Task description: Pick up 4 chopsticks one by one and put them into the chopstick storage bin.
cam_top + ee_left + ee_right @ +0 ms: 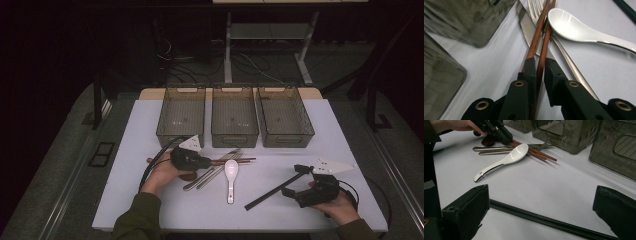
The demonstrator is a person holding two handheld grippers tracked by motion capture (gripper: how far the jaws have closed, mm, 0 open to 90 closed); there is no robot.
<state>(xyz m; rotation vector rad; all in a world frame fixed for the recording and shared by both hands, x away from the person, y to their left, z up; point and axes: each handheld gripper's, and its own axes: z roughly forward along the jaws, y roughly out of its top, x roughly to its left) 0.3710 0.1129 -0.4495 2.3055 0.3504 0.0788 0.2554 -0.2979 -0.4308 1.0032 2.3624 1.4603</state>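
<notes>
Two brown chopsticks (235, 160) lie across a metal fork and knife (210, 175) in the middle of the white table (150, 200). My left gripper (207, 162) is low over them; in its own view the left gripper (540, 61) has both jaws pressed on one brown chopstick (541, 42), while the other chopstick (536, 32) runs just outside the left jaw. A white spoon (230, 172) lies beside them. My right gripper (294, 180) stands wide open near the front right, with a black chopstick (265, 195) lying on the table between its jaws.
Three smoky transparent bins (181, 115) (234, 115) (285, 117) stand side by side at the table's back. A dark brown rounded object (187, 176) lies under the left hand. Bare table surface (280, 155) stretches between the cutlery and the right gripper.
</notes>
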